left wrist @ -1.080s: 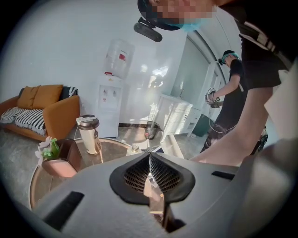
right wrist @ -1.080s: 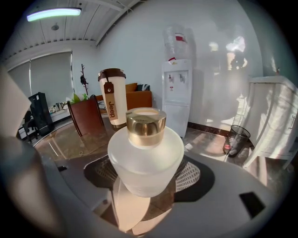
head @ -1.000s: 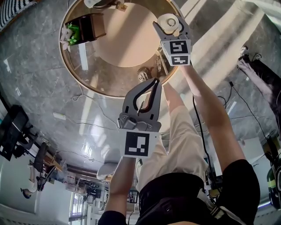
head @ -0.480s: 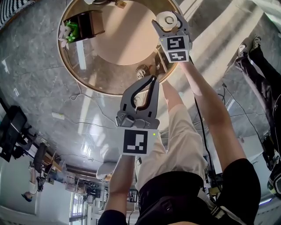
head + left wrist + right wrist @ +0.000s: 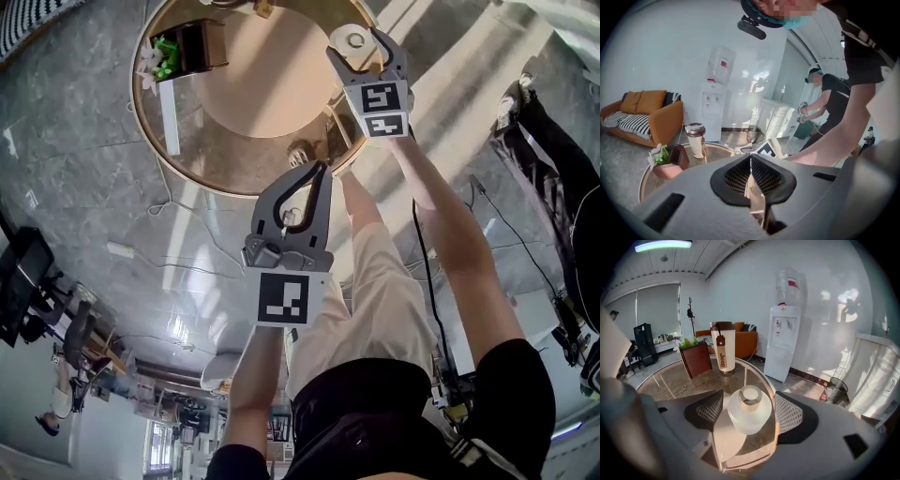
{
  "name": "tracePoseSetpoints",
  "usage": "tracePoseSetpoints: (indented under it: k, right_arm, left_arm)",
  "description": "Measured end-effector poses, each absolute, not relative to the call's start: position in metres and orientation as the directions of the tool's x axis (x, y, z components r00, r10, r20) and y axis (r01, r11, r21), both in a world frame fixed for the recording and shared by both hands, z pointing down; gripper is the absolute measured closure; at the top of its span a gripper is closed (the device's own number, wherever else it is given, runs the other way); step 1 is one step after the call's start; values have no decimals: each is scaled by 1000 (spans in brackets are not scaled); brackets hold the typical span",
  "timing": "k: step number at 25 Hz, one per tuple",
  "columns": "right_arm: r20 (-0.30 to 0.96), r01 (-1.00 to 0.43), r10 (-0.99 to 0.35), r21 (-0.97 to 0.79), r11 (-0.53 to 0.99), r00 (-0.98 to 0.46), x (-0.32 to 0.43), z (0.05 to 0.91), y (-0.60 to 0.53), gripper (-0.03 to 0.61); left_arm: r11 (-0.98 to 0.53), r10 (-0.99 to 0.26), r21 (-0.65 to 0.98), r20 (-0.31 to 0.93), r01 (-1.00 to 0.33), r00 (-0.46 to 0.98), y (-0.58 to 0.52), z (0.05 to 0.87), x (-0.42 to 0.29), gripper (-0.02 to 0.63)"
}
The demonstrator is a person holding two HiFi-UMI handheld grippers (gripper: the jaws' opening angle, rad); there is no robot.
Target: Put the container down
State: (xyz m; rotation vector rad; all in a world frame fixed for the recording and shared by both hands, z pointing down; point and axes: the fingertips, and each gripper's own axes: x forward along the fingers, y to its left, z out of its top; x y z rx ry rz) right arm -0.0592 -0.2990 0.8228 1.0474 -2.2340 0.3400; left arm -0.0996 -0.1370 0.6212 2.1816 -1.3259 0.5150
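Container (image 5: 749, 411), a white frosted bottle, is clamped between the right gripper's (image 5: 360, 42) jaws over the glass table's (image 5: 187, 141) 2 o'clock edge, while the left gripper (image 5: 322, 171) is closed and empty.

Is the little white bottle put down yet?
Not quite. The right gripper has the white container between its jaws, over the edge of the glass table; I can't tell if it touches. Left: set it down and open the jaws. The left gripper is shut, empty.

Bright daylight glares off the glossy floor (image 5: 84, 141) (sun stripes cross it); fisheye views bend, corners black.
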Motion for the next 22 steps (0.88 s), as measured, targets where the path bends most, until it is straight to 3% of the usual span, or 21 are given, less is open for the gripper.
tracePoseSetpoints:
  k: [22]
  right_arm:
    - [617, -729, -607, 76, 680, -502, -48, 589, -207, 249]
  left_arm:
    - [-384, -791, 186, 439, -904, 426, -91, 477, -119, 594]
